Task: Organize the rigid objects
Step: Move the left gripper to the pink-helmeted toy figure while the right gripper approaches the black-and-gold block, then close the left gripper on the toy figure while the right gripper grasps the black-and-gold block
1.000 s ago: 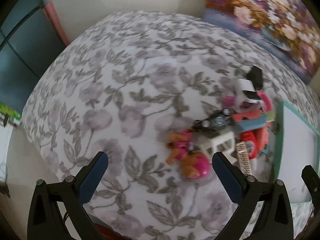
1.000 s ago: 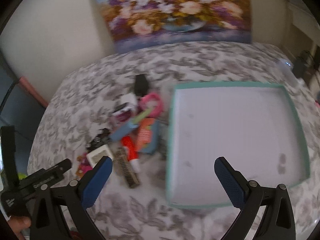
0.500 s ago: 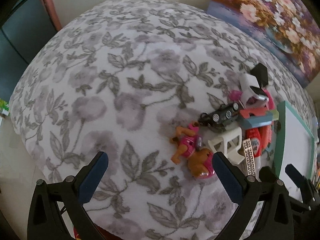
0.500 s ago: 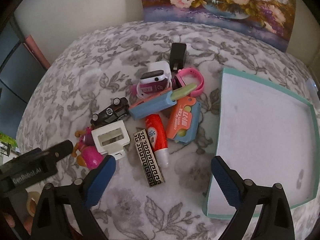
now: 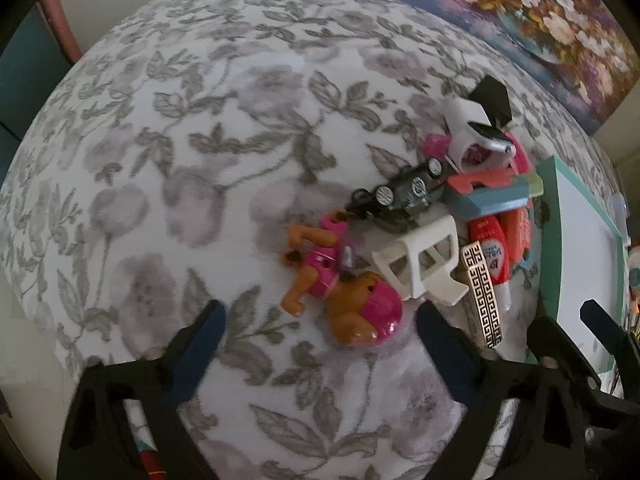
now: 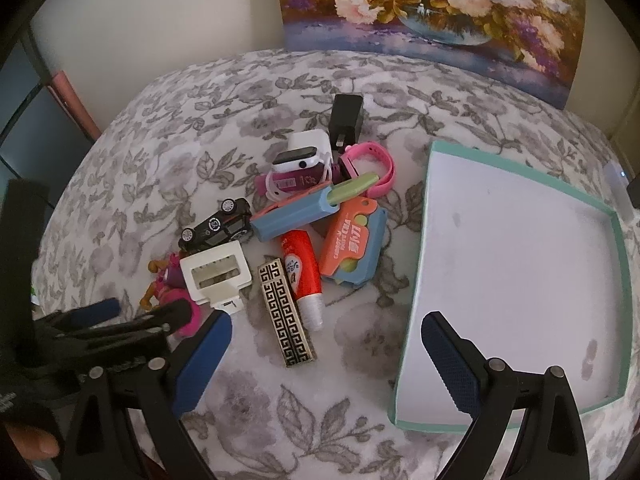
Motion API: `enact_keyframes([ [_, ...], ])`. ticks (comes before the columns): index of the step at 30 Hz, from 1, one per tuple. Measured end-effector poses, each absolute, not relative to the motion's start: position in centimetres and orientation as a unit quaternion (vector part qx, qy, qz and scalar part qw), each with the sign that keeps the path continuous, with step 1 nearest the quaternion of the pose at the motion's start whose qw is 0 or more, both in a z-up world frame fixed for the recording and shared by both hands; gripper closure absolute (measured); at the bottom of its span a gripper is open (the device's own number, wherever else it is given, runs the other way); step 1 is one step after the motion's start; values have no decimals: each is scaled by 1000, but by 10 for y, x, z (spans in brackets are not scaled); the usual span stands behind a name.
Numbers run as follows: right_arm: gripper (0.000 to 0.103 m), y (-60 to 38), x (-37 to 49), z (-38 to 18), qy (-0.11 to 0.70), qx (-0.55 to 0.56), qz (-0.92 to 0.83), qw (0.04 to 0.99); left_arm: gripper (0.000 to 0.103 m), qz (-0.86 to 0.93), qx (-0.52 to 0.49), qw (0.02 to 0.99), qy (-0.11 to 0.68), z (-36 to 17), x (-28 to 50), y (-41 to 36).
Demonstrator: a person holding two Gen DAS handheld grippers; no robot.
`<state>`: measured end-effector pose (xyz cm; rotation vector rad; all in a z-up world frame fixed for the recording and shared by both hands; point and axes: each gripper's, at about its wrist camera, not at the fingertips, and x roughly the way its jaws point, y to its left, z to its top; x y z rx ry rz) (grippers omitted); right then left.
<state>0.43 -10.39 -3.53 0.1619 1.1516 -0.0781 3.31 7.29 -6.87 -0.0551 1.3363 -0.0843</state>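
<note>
Since a second ago we have brought both tongs lower and nearer the heap of small things, which now fills more of each view, and the right one has swung from over the tray (image 6: 618, 236) to the cloth beside it. Our left gripper (image 5: 320, 334) has its jaws narrowing, yet they are still apart and press on nothing; the pink toy dog (image 5: 340, 294) lies just ahead of them on the flowered cloth (image 5: 192, 128). Our right gripper (image 6: 326, 344) stands wide apart, holding nothing, with the patterned gold bar (image 6: 284, 312) lying between its fingers on the cloth. The heap, with the black toy car (image 6: 216, 226), red tube (image 6: 302, 272) and white clip (image 6: 214, 272), sits just left of the teal-rimmed tray.
</note>
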Motion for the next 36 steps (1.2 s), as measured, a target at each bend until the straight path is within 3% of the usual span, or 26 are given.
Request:
enact_keyframes([
  [5,5,-106,4,-37,545,84,-38,833,37,-62,-45,781,620,-74,36,67],
  [8,6,-105,6,-38,546,89,-34,832,37,-64,-38,786,613,-72,35,62],
  [14,21,-101,8,-45,557,99,-16,824,37,-46,-64,794,603,-64,37,75],
  [22,49,-86,10,-57,576,84,9,813,37,-24,-87,794,601,-67,41,90],
  [29,54,-83,12,-71,596,78,7,799,37,-27,-93,792,603,-68,42,92],
  [36,65,-71,14,-80,607,91,36,789,37,-28,-99,791,604,-68,39,105],
])
